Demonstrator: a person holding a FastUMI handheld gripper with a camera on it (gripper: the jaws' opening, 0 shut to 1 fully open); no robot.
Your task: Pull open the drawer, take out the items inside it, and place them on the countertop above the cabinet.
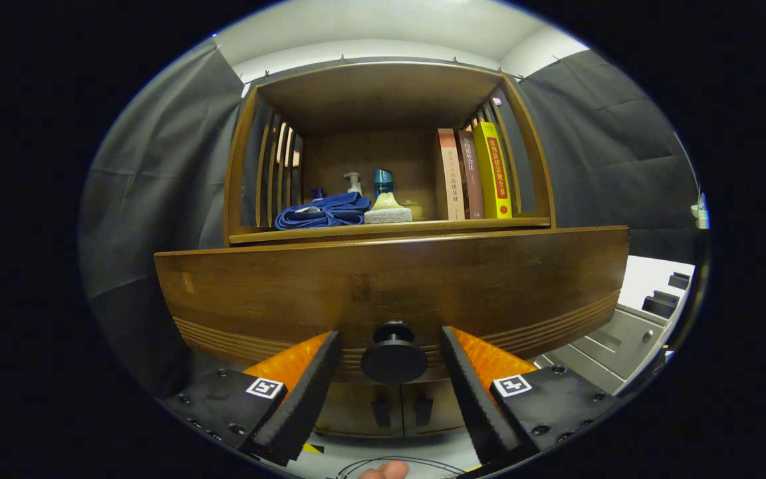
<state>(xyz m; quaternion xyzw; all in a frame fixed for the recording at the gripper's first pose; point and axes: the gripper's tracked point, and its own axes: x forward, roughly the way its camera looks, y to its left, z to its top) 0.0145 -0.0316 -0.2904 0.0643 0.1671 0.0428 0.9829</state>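
two fingers of the gripper (pixel 391 379) gape wide, flanking w/o touching the drawer (pixel 389 289) knob (pixel 393 359) (lined up to grab it)

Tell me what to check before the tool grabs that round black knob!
1. Tool open wide enough for the round black knob: ok.
2. Knob centred between the fingers: ok.
3. Fingers pressing on the knob: not ok, gaps on both sides.
4. Brown wooden drawer front shut or already pulled out: cannot tell.
5. Space on the wooden countertop: cannot tell; a folded blue cloth, a sponge and upright books sit there.
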